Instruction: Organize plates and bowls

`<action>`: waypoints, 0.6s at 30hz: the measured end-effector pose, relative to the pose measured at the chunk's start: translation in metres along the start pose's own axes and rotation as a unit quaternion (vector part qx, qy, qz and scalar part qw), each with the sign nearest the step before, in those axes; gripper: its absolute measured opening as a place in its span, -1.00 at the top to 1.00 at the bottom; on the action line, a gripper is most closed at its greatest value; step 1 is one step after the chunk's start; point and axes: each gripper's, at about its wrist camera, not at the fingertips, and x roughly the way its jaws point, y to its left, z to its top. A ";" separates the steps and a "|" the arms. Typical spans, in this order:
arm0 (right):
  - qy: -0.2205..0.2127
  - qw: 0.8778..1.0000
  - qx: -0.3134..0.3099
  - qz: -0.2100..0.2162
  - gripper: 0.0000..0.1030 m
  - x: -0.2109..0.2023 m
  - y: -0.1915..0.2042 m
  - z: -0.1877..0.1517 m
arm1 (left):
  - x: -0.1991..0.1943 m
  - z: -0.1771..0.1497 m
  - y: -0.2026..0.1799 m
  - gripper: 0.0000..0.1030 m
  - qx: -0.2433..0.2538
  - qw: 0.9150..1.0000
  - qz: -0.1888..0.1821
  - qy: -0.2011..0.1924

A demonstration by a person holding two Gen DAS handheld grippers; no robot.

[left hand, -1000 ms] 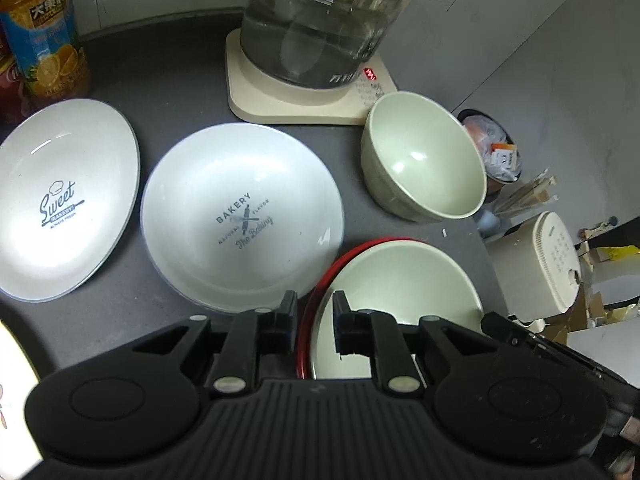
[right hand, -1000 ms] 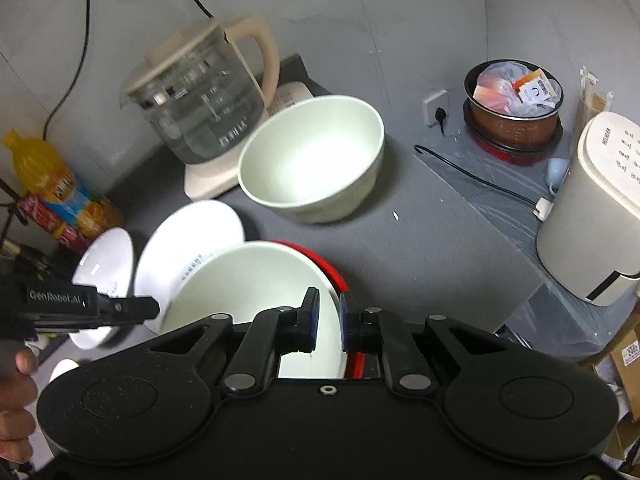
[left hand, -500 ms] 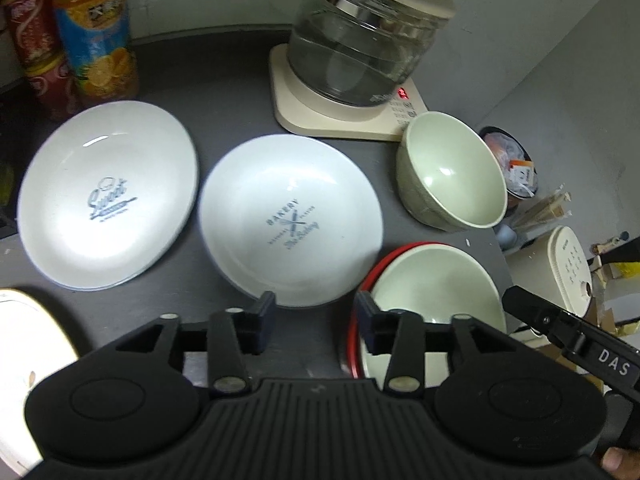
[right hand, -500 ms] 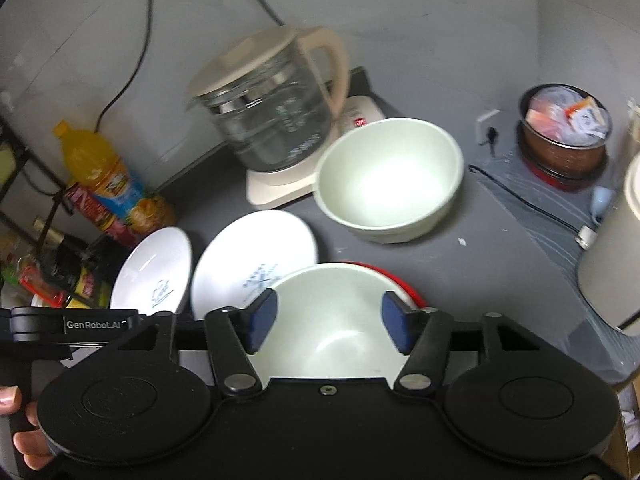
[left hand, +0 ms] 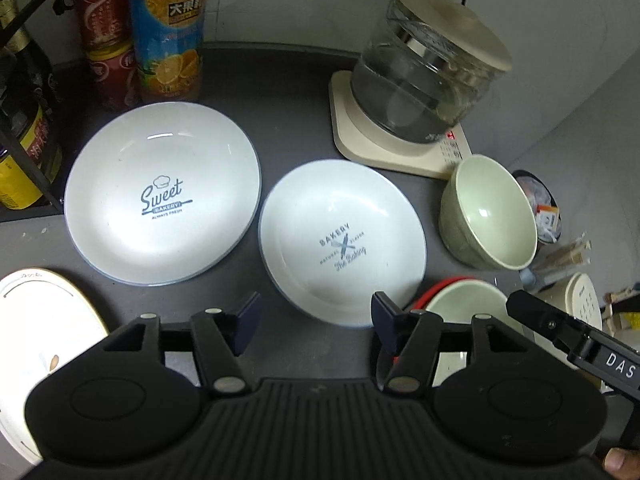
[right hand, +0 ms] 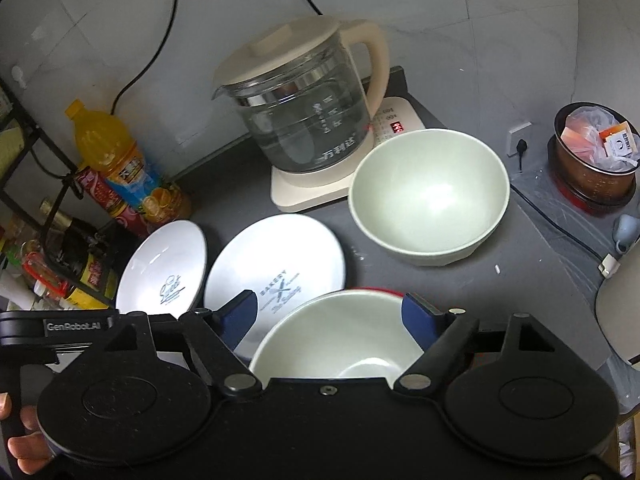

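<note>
Two white plates lie on the dark counter: the "Sweet" plate (left hand: 160, 192) (right hand: 164, 268) at left and the "Bakery" plate (left hand: 344, 240) (right hand: 280, 268) beside it. A pale green bowl (left hand: 492, 216) (right hand: 428, 200) stands by the kettle. A second green bowl (left hand: 460, 308) (right hand: 340, 336) sits in a red dish (left hand: 436, 286) (right hand: 380, 290). My left gripper (left hand: 316, 320) hangs over the Bakery plate's near rim, its jaws opening, nothing between them. My right gripper (right hand: 332, 316) hovers above the nearer bowl, jaws opening, pads clear of it.
A glass kettle (right hand: 304, 120) on a cream base (left hand: 400, 148) stands at the back. Bottles and cans (left hand: 164, 28) crowd the left rear by a rack. A patterned white plate (left hand: 36, 332) lies at front left. A rice cooker (right hand: 620, 304) and a full pot (right hand: 596, 160) stand to the right.
Both grippers went from nearly shut to wide apart and drew back and up from the bowl in the red dish. The left view swung left, bringing the bottles and Sweet plate fully into sight.
</note>
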 end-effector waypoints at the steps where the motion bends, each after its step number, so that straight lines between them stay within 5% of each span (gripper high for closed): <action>1: 0.001 1.000 0.002 0.000 -0.53 0.001 -0.003 0.002 | 0.001 0.001 -0.001 -0.16 -0.002 1.000 -0.001 -0.001; 18: -0.003 0.998 0.049 -0.038 -0.47 0.030 -0.082 0.037 | 0.052 0.025 -0.078 -0.16 0.002 1.000 -0.029 -0.009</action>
